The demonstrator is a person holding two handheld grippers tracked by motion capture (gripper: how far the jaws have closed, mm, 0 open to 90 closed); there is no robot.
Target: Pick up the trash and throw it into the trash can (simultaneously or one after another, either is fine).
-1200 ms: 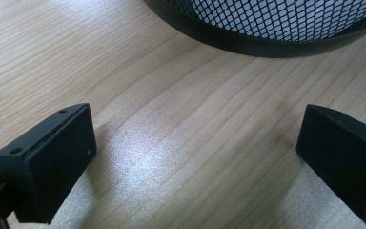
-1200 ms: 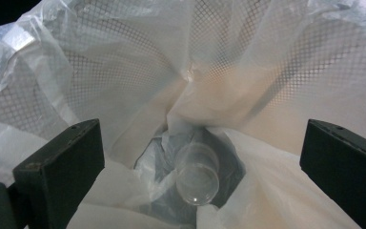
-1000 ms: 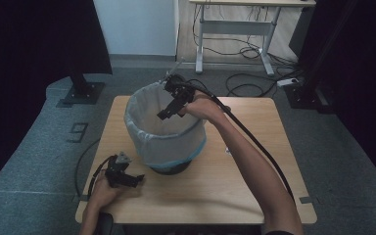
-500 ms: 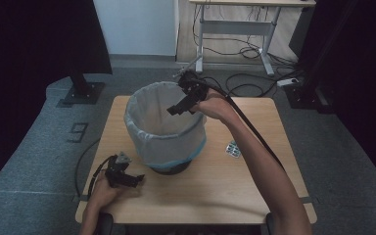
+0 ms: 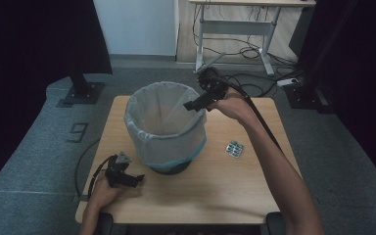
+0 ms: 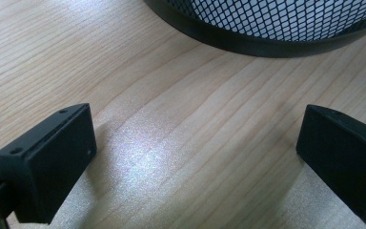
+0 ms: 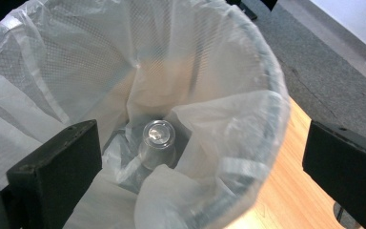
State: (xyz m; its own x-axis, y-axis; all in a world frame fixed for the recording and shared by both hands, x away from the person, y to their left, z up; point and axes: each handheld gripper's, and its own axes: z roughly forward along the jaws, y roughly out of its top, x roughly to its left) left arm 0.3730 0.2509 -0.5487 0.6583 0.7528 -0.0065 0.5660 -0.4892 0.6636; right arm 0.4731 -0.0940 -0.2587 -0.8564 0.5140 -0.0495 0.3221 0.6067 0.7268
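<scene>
Plastic cup (image 7: 156,143) deep in lined bin (image 5: 142,132), right hand-held gripper (image 5: 196,104) above, jaws wide

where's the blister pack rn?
High view: blister pack lies flat on the table, right of the lined bin, below the raised right gripper.

One mark reads as a figure: a dark "9" (image 5: 79,131) on the grey floor (image 5: 39,147), off the counter's (image 5: 215,196) edge beyond the left tool (image 5: 127,178).
</scene>
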